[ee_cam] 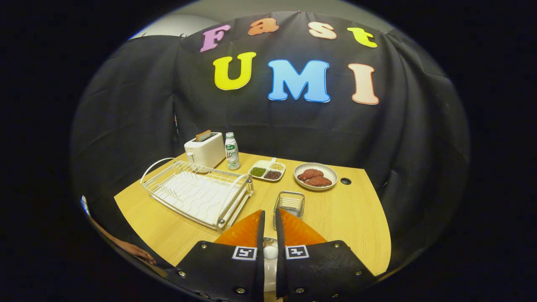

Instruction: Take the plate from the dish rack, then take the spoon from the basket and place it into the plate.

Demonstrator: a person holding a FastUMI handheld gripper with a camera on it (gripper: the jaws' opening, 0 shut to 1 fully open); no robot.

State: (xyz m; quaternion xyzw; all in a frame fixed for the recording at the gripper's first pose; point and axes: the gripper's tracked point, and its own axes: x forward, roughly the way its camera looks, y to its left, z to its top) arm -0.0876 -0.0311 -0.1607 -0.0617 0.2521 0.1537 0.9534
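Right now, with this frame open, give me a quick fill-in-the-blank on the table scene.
1. Bread sticks out of the white ____ behind the dish rack.
2. The gripper has its fingers nearly together, pointing at the wire ____ just ahead of them.
3. The dish rack's slots are ____.
Missing words: toaster; basket; empty.

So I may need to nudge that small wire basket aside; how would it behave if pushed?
The wire basket, just beyond the nearly closed gripper, looks like thin open wire, so probably light for its size. It would likely slide easily on the smooth wooden table. It stands taller than wide, so a high push might tip it; push low.
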